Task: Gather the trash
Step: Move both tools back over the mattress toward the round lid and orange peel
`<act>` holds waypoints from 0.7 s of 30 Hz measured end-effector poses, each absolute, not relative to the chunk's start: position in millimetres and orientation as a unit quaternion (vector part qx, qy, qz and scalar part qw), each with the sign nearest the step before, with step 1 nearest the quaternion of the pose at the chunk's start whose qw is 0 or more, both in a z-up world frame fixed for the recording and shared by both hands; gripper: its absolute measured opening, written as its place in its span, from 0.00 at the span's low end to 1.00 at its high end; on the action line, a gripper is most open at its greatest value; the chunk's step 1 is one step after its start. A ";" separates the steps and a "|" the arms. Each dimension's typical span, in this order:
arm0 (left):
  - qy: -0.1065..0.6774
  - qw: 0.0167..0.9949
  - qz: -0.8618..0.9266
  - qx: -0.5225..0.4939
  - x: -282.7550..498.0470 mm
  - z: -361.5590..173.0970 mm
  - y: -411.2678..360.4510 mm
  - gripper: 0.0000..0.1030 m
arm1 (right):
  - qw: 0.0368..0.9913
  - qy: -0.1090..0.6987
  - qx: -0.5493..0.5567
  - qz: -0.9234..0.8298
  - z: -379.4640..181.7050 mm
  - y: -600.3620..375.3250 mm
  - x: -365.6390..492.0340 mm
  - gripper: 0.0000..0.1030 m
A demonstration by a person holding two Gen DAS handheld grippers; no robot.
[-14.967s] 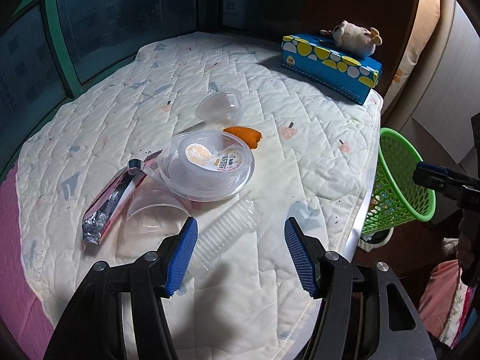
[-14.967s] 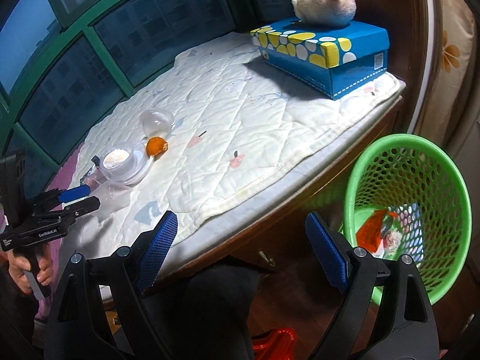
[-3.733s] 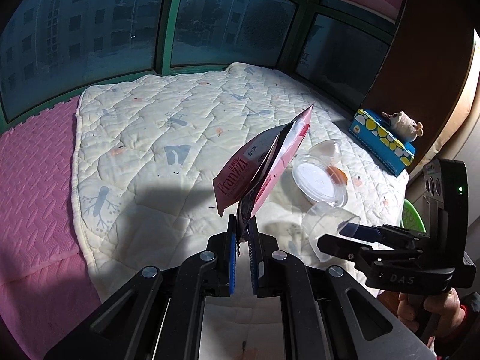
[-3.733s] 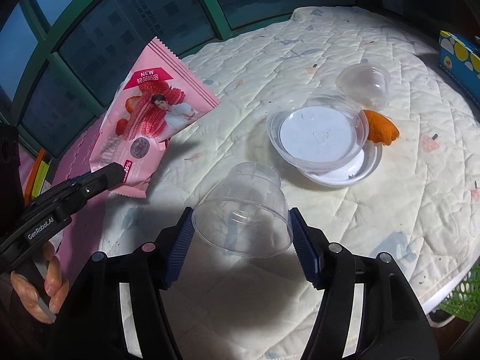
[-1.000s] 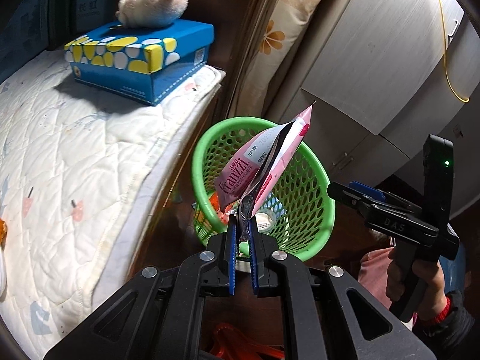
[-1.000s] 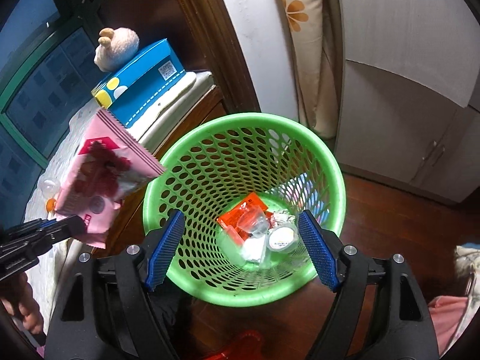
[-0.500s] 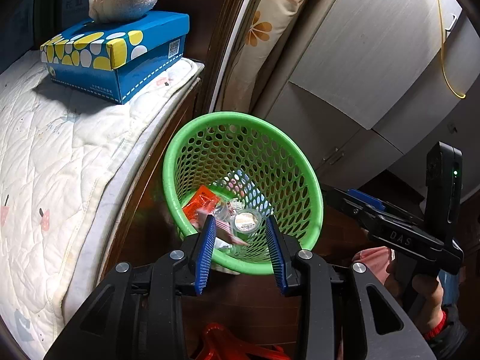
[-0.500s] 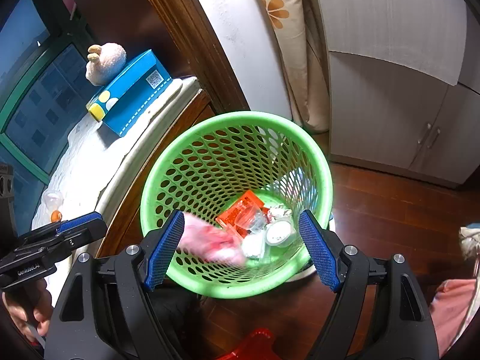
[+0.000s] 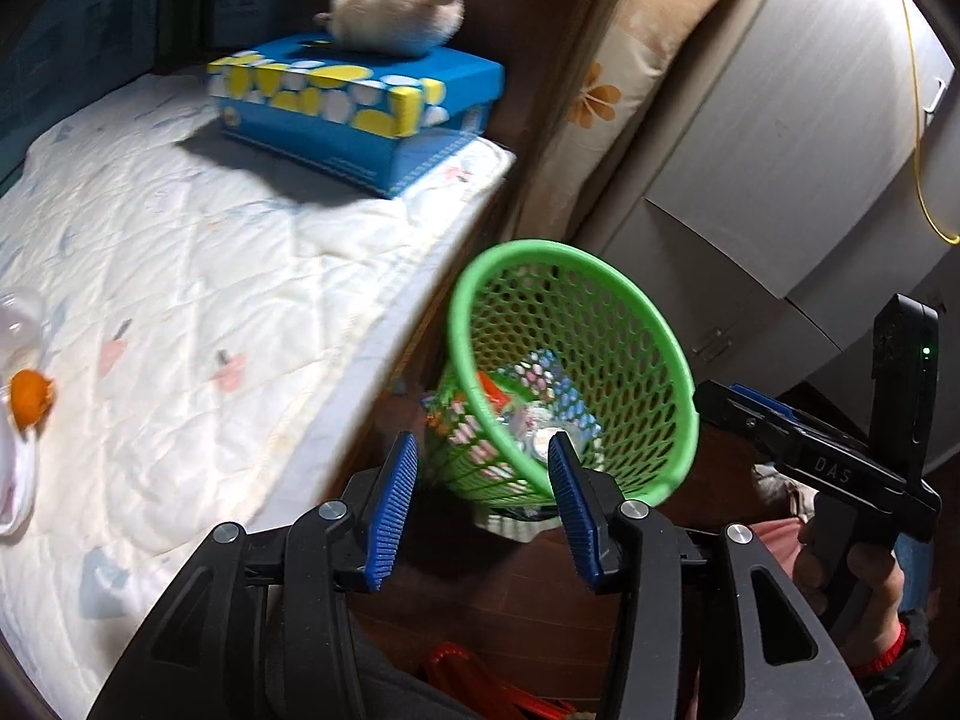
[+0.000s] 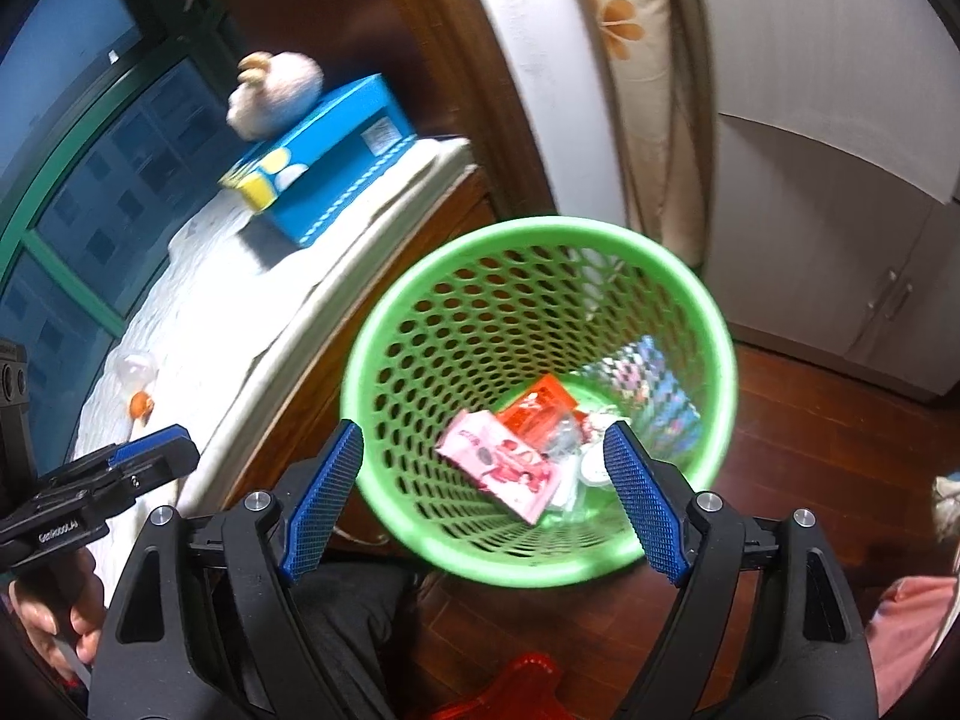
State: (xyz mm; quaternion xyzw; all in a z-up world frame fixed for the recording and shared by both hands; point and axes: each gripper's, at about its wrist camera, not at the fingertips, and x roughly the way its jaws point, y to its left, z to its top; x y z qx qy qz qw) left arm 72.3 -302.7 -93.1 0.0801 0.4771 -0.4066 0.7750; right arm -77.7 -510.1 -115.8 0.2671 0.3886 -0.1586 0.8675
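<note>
Over on your left there's the quilted white mattress (image 9: 198, 276) with a bit of orange peel (image 9: 30, 397) on it and the glossy blue spotted box (image 9: 360, 105) with a fuzzy plush toy (image 9: 396, 12) on top. Your left gripper (image 9: 483, 495) has its ribbed blue jaws opening with nothing between them. Right gripper (image 10: 480, 495) is spreading too, empty, above the round green mesh basket (image 10: 600, 240), where the crinkly pink wrapper (image 10: 504, 462) lies flat among other trash.
</note>
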 end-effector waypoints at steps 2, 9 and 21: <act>0.475 0.785 -0.391 0.073 76.8 -89.3 -285.7 0.47 | 0.871 0.392 0.257 -0.147 -113.2 -500.7 -70.1 0.81; 0.470 0.819 -0.329 0.035 100.4 -80.7 -229.6 0.49 | 0.878 0.400 0.240 -0.105 -108.8 -466.5 -41.0 0.82; 0.452 0.866 -0.213 0.000 142.8 -72.1 -123.0 0.65 | 0.887 0.411 0.206 -0.035 -100.3 -402.5 5.4 0.82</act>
